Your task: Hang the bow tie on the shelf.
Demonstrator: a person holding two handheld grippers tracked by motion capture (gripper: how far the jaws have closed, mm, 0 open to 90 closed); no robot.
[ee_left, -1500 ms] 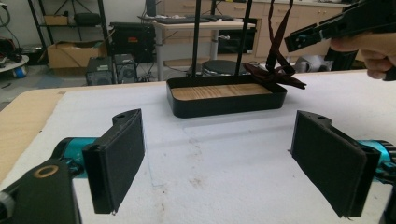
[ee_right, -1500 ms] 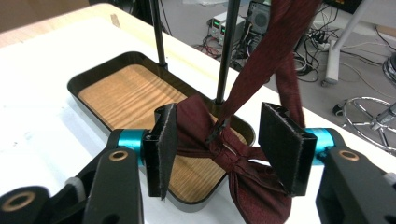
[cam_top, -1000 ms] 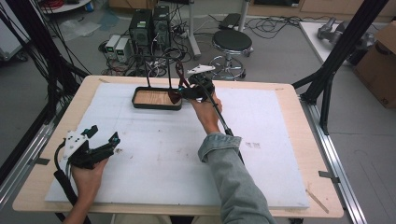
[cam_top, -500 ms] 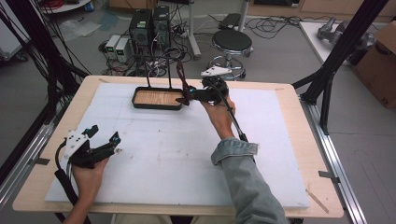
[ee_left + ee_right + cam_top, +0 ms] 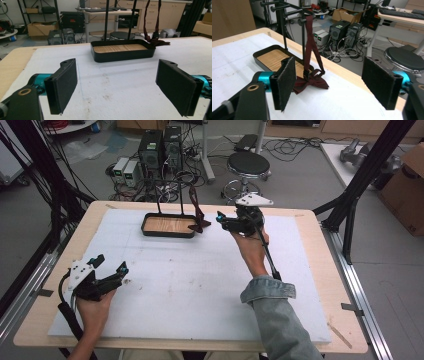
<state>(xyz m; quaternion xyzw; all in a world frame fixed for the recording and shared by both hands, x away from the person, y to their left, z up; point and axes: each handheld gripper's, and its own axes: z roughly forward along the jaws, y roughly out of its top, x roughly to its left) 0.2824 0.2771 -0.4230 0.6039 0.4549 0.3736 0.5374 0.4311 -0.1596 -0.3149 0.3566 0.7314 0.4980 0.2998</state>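
Hanging from one black rack (image 5: 172, 195), one dark red bow tie (image 5: 310, 83) is touching the table (image 5: 60, 245); two grippers, left (image 5: 111, 274) and right (image 5: 220, 219), are holding their jaws wide apart.

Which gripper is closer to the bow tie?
The right gripper, open just right of the dark red bow tie hanging by the tray. The left gripper rests open at the near-left.

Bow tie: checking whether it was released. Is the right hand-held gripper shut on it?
No. In the right gripper view the right hand-held gripper stands wide open, and the bow tie lies beyond it on the table.
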